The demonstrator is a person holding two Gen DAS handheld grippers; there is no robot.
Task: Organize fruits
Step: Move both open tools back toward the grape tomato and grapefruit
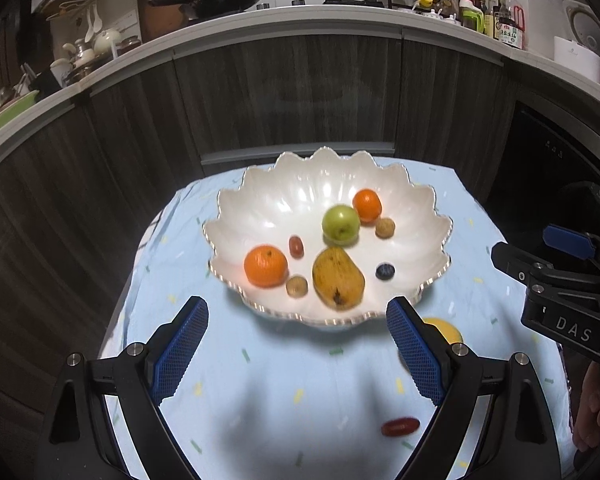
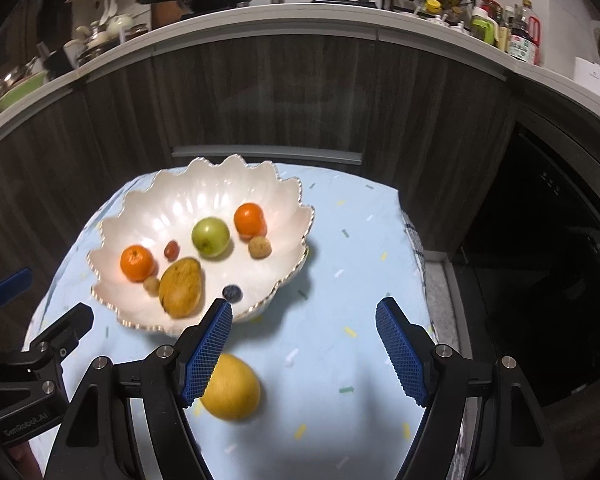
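Right gripper [image 1: 540, 256], "DAS" lettering

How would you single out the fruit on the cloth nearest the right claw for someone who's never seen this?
Start at the white scalloped bowl on the light blue tablecloth. Outside it, on the near side, lies a round yellow fruit, half hidden behind one finger of the right claw. It is plain yellow and much bigger than the small red fruit, also loose on the cloth.

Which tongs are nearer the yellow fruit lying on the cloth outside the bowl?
Right. The right tongs hang open just above the yellow fruit, one pad beside it. The left tongs sit farther off, with the fruit outside their right pad.
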